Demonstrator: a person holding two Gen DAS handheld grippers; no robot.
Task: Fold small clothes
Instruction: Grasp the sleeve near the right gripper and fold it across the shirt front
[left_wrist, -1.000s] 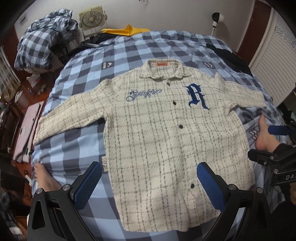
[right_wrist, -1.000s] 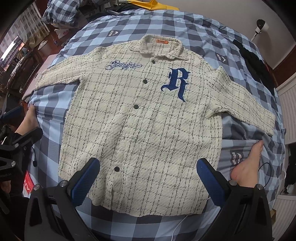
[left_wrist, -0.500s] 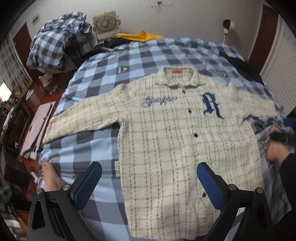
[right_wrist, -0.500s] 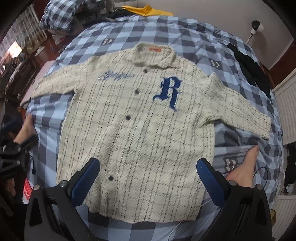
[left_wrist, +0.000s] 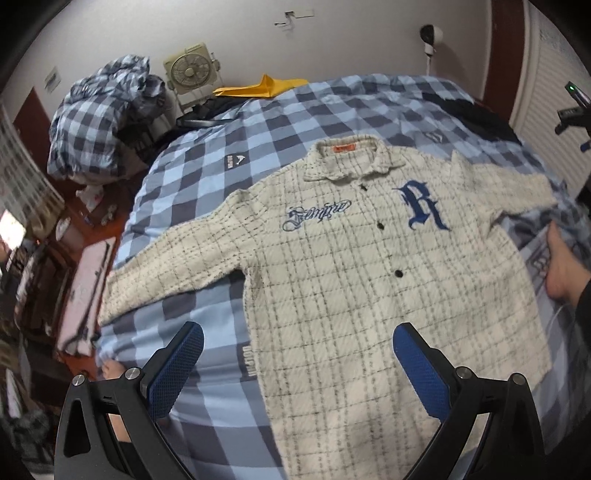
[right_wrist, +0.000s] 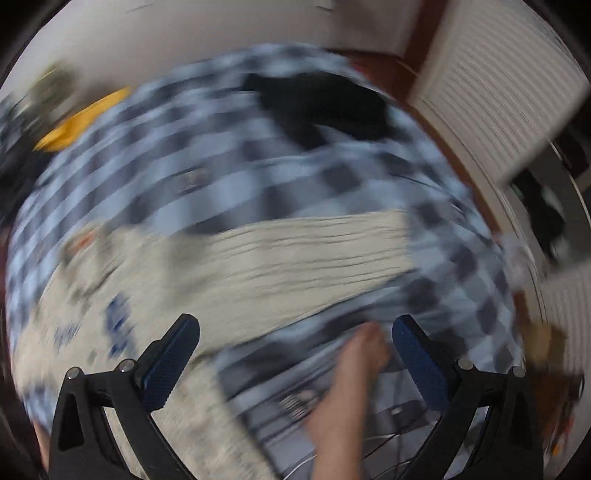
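The shirt (left_wrist: 369, 295) was cream with a thin dark windowpane check, black buttons, an orange neck label, and royal-blue embroidery: a Gothic "R" at 1 o'clock, script at 11. The bedspread (left_wrist: 258, 125) beneath was light-blue and slate-grey checked. At 12 o'clock lay a mustard-yellow cloth (left_wrist: 264, 88). Both grippers' pads (left_wrist: 177, 369) were textured blue on black frames.
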